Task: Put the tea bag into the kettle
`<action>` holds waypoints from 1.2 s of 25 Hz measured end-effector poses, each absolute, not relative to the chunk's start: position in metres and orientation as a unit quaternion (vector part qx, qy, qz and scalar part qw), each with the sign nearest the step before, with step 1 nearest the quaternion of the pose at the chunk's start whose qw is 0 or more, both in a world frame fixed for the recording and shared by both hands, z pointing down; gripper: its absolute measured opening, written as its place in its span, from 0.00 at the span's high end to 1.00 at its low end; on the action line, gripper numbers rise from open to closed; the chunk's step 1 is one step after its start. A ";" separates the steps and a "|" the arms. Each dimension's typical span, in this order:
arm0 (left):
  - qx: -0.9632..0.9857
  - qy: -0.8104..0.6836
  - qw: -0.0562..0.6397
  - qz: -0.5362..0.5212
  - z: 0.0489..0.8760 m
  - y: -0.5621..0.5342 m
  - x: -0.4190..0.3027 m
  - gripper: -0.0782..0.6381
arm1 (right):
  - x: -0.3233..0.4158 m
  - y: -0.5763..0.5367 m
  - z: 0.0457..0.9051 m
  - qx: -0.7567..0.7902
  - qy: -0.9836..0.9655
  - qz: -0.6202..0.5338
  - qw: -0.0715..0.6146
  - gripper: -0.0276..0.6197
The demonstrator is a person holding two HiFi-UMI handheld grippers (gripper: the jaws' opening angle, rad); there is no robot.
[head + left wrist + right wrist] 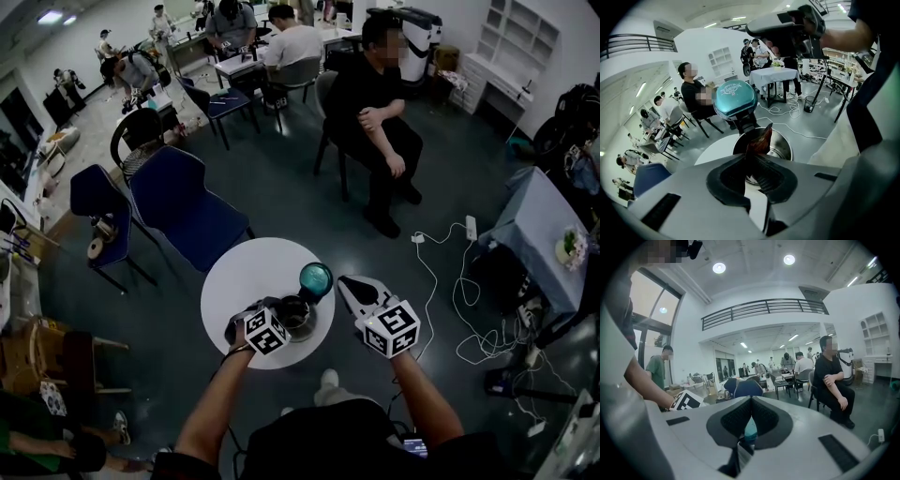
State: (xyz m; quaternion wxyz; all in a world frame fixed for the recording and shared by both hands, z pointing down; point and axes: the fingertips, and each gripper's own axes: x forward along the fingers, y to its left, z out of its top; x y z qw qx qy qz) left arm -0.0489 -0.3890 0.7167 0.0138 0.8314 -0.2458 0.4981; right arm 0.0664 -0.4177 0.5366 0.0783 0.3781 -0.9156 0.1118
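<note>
Left gripper [757, 160] had its jaws pinched on the tea bag [760, 139], which hung right over the open kettle [780, 145]. I'd dip it past the rim before letting go, keeping clear of the teal lid [736, 99]. Right gripper [751, 399] was squeezed closed, seemingly on nothing.

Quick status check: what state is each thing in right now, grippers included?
kettle: upright on the table, mouth open.
kettle lid: flipped up.
tea bag: pinched in the left gripper, over the kettle's mouth, not yet released.
left gripper: shut on the tea bag.
right gripper: shut, gripping nothing, clear of the kettle.
</note>
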 end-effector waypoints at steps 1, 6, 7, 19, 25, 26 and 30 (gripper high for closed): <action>0.832 -0.246 0.014 0.497 0.715 -0.389 -0.050 0.86 | 0.065 -0.418 0.535 0.377 -0.916 0.111 0.079 0.93; 0.835 -0.248 0.015 0.490 0.713 -0.383 -0.048 0.81 | 0.063 -0.414 0.537 0.374 -0.918 0.110 0.079 0.93; 0.836 -0.249 0.015 0.488 0.712 -0.382 -0.048 0.79 | 0.062 -0.413 0.537 0.373 -0.918 0.109 0.079 0.93; 0.840 -0.274 0.005 0.469 0.689 -0.374 -0.052 0.77 | 0.054 -0.401 0.524 0.369 -0.921 0.102 0.075 0.93; 0.847 -0.300 -0.003 0.439 0.664 -0.362 -0.057 0.82 | 0.045 -0.385 0.514 0.365 -0.924 0.093 0.070 0.93; 0.848 -0.306 -0.002 0.432 0.659 -0.360 -0.058 0.82 | 0.044 -0.382 0.513 0.365 -0.924 0.092 0.069 0.93; 0.853 -0.324 -0.008 0.408 0.639 -0.346 -0.063 0.85 | 0.034 -0.368 0.506 0.362 -0.926 0.088 0.067 0.93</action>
